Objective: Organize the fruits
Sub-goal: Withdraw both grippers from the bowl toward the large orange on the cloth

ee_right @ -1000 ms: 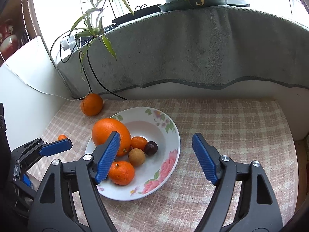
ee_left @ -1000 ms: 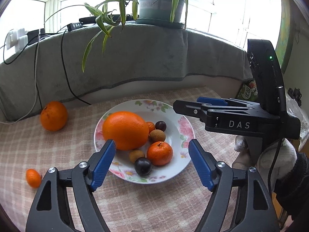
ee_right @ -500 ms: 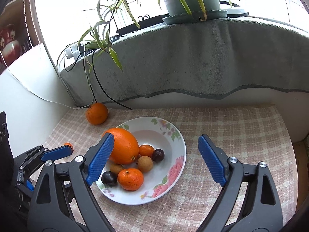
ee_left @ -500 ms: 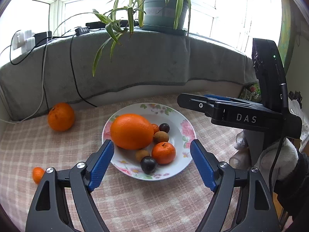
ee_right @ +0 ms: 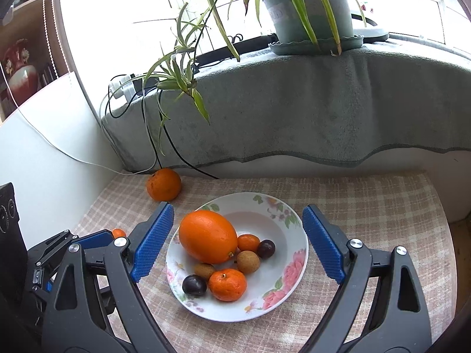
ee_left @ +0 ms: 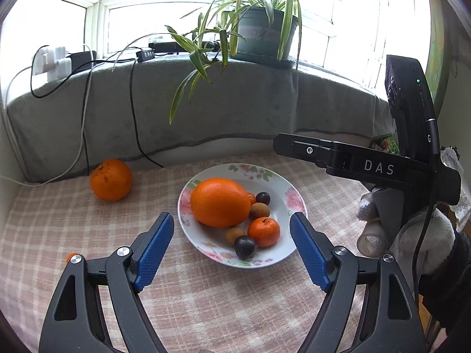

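A white flowered plate [ee_left: 290, 206] [ee_right: 282, 267] on the checked tablecloth holds a large orange [ee_left: 219, 206] [ee_right: 207, 241], a mandarin [ee_left: 263, 231] [ee_right: 227, 284], a small kumquat [ee_right: 248, 242], brown longans [ee_right: 248, 261] and dark plums [ee_left: 245, 247] [ee_right: 194, 284]. A loose orange [ee_left: 111, 179] [ee_right: 164, 184] lies at the back left. A tiny mandarin [ee_left: 70, 256] [ee_right: 118, 232] lies at the left, partly hidden. My left gripper [ee_left: 232, 250] is open and empty, near side of the plate. My right gripper [ee_right: 237, 242] is open and empty, above the plate.
A grey cloth covers the windowsill [ee_left: 235, 108] behind the table. A potted spider plant [ee_left: 265, 36] [ee_right: 306, 8] hangs leaves over the table's back. Cables [ee_left: 135, 111] and a power strip [ee_left: 53, 61] sit at the back left. A white wall [ee_right: 44, 153] bounds the left.
Both grippers have pulled back and risen from the plate, so the plate looks smaller and farther. Both stay open. No fruit has moved.
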`<state>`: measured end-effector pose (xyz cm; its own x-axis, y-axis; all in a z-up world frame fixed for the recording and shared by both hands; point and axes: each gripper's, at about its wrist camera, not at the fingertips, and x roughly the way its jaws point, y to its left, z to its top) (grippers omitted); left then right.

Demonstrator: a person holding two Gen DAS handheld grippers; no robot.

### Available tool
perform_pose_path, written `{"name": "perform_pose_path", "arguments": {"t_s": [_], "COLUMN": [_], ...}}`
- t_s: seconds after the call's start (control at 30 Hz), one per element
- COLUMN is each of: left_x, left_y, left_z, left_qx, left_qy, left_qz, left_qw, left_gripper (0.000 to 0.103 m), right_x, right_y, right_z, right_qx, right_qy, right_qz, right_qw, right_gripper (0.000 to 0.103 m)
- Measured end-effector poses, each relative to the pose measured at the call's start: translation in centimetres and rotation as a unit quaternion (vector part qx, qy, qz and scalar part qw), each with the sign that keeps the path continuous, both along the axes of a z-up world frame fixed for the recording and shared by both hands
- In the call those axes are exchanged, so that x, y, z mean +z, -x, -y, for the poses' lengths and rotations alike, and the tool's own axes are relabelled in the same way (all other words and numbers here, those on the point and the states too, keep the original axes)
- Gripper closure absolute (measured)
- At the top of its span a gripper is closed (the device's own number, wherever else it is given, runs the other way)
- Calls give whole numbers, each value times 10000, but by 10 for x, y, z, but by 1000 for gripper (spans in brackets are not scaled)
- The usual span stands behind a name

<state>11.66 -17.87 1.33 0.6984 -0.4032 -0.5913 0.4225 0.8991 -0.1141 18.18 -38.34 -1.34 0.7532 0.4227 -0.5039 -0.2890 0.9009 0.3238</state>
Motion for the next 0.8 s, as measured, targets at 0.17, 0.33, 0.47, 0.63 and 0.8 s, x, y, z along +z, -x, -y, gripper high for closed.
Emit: {"name": "perform_pose_path", "arguments": {"t_s": [0.17,0.33,0.47,0.63,0.8], "left_x": [3,4,2,-4,-13], "left_y": [-2,-8,-16,-29,-48], "left_z": [-23,-51,-77,-110,-137], "left_qx": [121,321,474,598,654], "left_qy": [84,102,123,163,211], "left_qz": [28,54,21,-66,-236], "left_qw": [9999,9994,9988,9981,9974], "left_gripper": [22,22,22,22,22], "right_x": [8,13,17,20,14], "right_y": [-5,-13,-19,-28,-42], "right_z": [-17,-39,-59,-93,-123], "right_qx": [29,102,252,495,718], "right_qy": [62,128,121,168,21], "right_qz": [-102,-189,-218,-254,-464], "right_qw": [9999,9997,9994,9983,9963], "right_gripper": [12,12,12,12,12]}}
